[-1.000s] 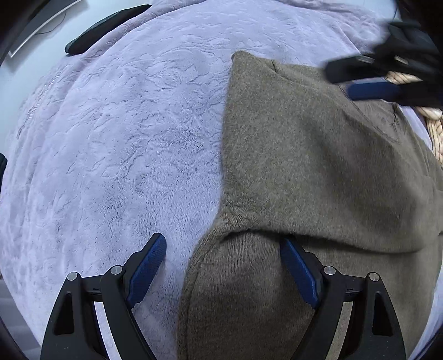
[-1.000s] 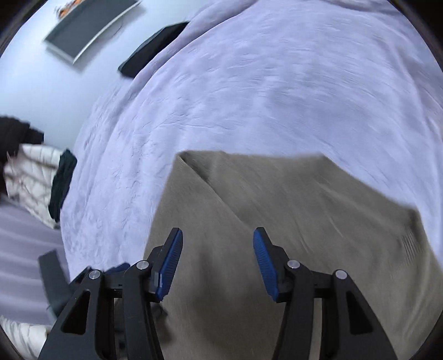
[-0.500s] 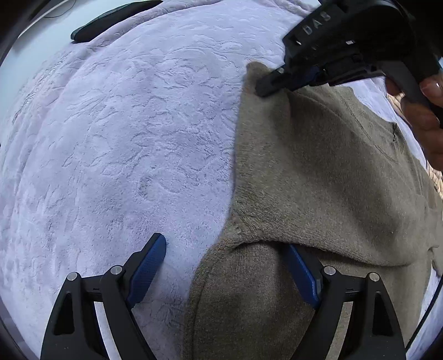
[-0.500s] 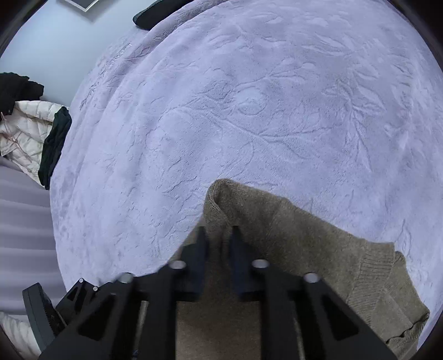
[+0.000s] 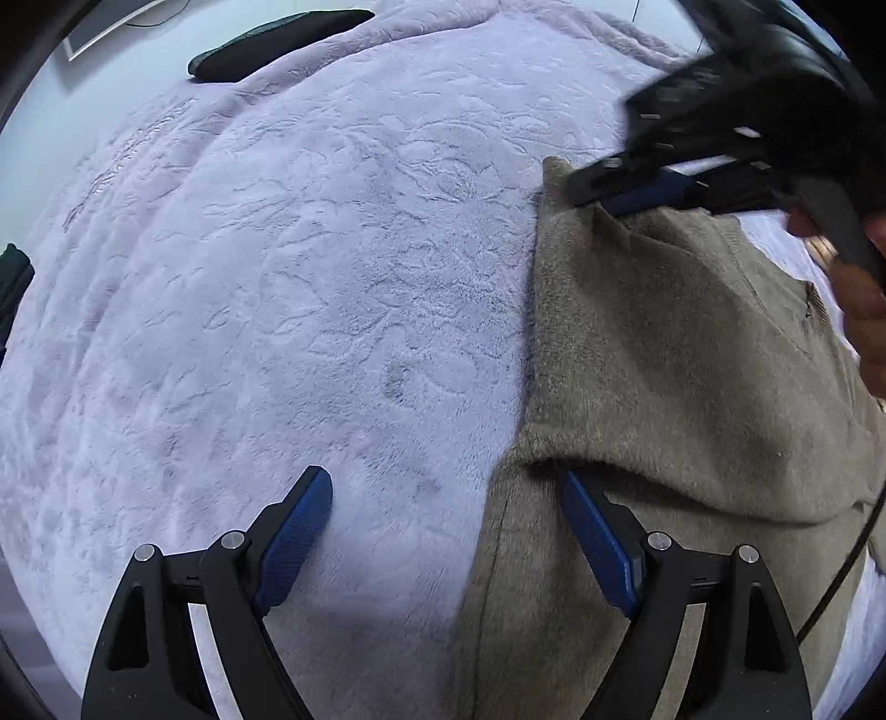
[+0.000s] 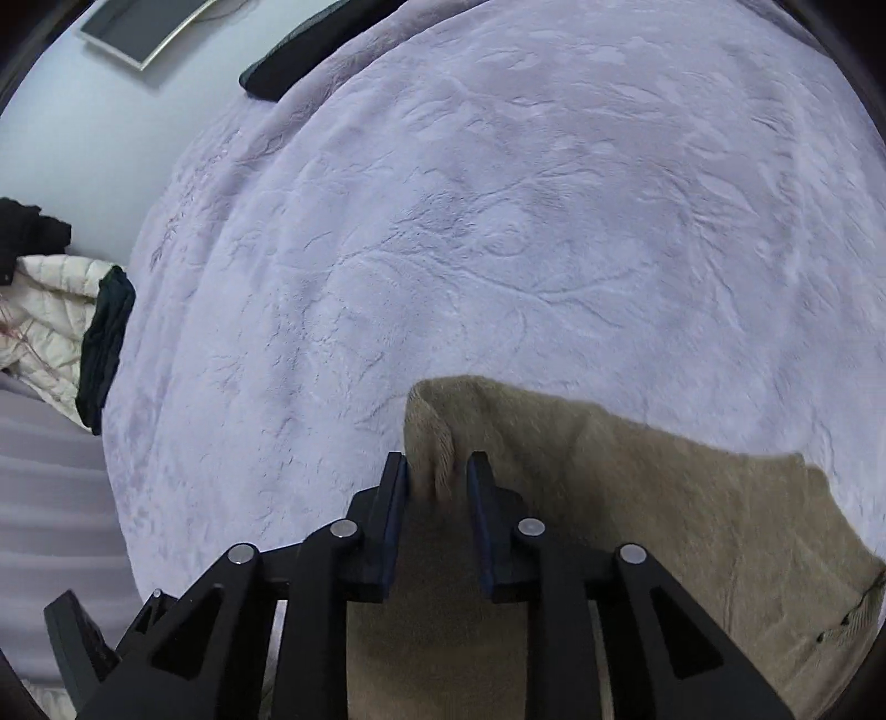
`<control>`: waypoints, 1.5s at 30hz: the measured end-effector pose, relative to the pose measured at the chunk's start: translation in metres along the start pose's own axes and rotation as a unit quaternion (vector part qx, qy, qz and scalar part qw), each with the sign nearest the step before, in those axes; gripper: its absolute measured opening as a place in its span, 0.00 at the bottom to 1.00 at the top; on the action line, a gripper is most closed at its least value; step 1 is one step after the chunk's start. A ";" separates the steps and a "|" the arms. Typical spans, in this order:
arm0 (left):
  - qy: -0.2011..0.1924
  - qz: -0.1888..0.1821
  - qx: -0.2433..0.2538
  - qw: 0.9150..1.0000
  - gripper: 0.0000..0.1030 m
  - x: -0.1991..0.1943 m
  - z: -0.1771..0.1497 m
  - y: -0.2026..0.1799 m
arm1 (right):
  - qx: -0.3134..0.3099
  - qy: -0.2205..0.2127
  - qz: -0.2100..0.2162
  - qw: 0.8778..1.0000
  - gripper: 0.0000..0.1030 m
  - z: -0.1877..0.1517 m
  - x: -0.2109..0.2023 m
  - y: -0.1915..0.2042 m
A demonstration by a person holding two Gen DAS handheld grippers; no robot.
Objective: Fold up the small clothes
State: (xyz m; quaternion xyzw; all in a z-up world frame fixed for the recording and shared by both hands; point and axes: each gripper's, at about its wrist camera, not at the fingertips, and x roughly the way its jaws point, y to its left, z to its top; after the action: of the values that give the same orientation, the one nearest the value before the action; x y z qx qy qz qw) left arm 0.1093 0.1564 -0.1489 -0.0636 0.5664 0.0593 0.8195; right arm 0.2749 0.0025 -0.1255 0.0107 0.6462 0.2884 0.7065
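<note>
An olive-brown knit sweater (image 5: 681, 354) lies partly folded on a lilac blanket (image 5: 310, 288). My left gripper (image 5: 443, 487) is open low over the sweater's near left edge; its right finger (image 5: 598, 543) sits under a folded flap, its left finger (image 5: 293, 526) rests on the blanket. My right gripper (image 6: 437, 465) is shut on the sweater's (image 6: 637, 498) far left corner, which bunches between its pads. In the left wrist view the right gripper (image 5: 609, 194) shows at that corner, held by a hand (image 5: 864, 299).
A dark flat object (image 6: 315, 50) lies at the blanket's far edge. A cream jacket and dark cloth (image 6: 72, 321) lie off the bed at left. A framed panel (image 6: 144, 27) lies beyond the bed.
My right gripper came down on the sweater's far left corner, closed from open and now pinches it. My left gripper stays open in about the same place.
</note>
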 end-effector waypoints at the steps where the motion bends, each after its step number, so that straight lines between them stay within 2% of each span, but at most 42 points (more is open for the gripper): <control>1: 0.002 -0.001 0.001 1.000 0.83 -0.003 -0.001 0.004 | 0.007 -0.006 0.000 1.000 0.35 -0.010 -0.010 -0.004; 8: 0.010 0.001 0.010 1.000 0.83 -0.024 -0.003 0.007 | 0.099 -0.021 -0.045 0.994 0.36 -0.119 -0.071 -0.056; 11: 0.011 0.003 0.019 1.000 0.83 -0.028 -0.005 -0.008 | 0.160 -0.024 -0.063 0.985 0.36 -0.174 -0.086 -0.080; 14: 0.030 0.000 0.046 0.998 0.83 -0.025 -0.013 -0.033 | 0.220 -0.030 -0.095 0.970 0.38 -0.226 -0.094 -0.104; 17: 0.054 0.036 0.082 0.995 0.83 -0.007 -0.034 -0.050 | 0.273 -0.010 -0.126 0.954 0.38 -0.269 -0.090 -0.129; 20: 0.056 0.035 0.086 0.994 0.83 -0.009 -0.048 -0.044 | 0.299 -0.014 -0.125 0.946 0.40 -0.309 -0.101 -0.139; 23: 0.062 0.060 0.103 0.991 0.83 -0.022 -0.058 -0.040 | 0.317 -0.010 -0.122 0.941 0.49 -0.348 -0.111 -0.140; 26: 0.067 0.072 0.104 0.990 0.83 -0.039 -0.065 -0.039 | 0.336 -0.009 -0.109 0.935 0.49 -0.383 -0.118 -0.136; 27: 0.067 0.073 0.104 0.990 0.83 -0.046 -0.068 -0.041 | 0.340 -0.010 -0.107 0.934 0.50 -0.392 -0.120 -0.133; 29: 0.070 0.068 0.106 0.990 0.83 -0.059 -0.076 -0.048 | 0.344 -0.010 -0.110 0.933 0.57 -0.409 -0.124 -0.126; 31: 0.073 0.058 0.114 0.989 0.83 -0.070 -0.088 -0.061 | 0.351 -0.013 -0.102 0.931 0.57 -0.422 -0.127 -0.119; 36: 0.092 0.023 0.155 0.983 0.83 -0.089 -0.116 -0.117 | 0.375 -0.028 -0.077 0.923 0.58 -0.462 -0.129 -0.106; 39: 0.106 -0.004 0.167 0.980 0.83 -0.097 -0.133 -0.152 | 0.389 -0.038 -0.066 0.918 0.60 -0.479 -0.144 -0.117; 45: 0.110 -0.040 0.203 0.972 0.83 -0.120 -0.157 -0.222 | 0.420 -0.067 -0.043 0.904 0.60 -0.494 -0.161 -0.127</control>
State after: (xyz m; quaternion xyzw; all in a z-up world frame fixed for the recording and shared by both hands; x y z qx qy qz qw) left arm -0.0398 -0.0922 -0.0833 0.0754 0.6501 -0.0969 0.7498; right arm -0.1287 -0.3473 -0.1101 0.2981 0.6584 -0.0419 0.6899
